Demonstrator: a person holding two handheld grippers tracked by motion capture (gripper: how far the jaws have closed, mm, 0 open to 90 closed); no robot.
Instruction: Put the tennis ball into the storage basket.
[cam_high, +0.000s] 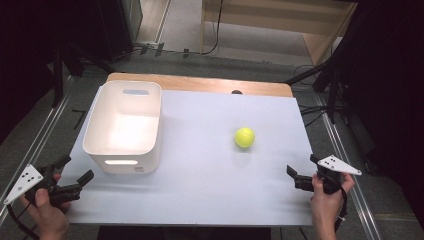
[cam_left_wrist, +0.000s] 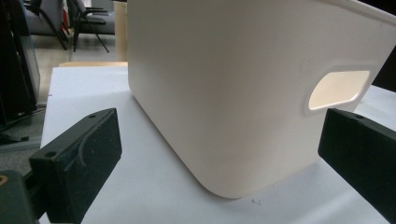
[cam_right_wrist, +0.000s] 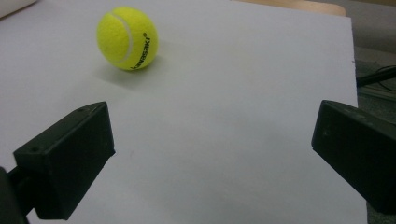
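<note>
A white-topped table (cam_high: 210, 170) carries two objects: a white plastic bin (cam_high: 124, 126) at about 10 o'clock from the table's centre, and a yellow tennis ball (cam_high: 245, 137) at roughly 2 o'clock, well apart from the bin. The bin is rectangular, open side up, its long axis running from the near edge toward the far edge, with a slot handle cut into each short end wall. The ball, being round, has no long axis; in the right gripper view its white seam curves down its left side and small black lettering faces the camera.

The left gripper (cam_high: 70, 176) is held at the table's 8 o'clock corner, its jaws spread wide and aimed at the bin's near corner, close to it but not touching. The right gripper (cam_high: 302, 172) sits at the 4 o'clock edge, jaws likewise wide apart and holding nothing, with the ball lying ahead at about 11 o'clock in its own view. A hand (cam_high: 325, 202) grips each tool from below.
</note>
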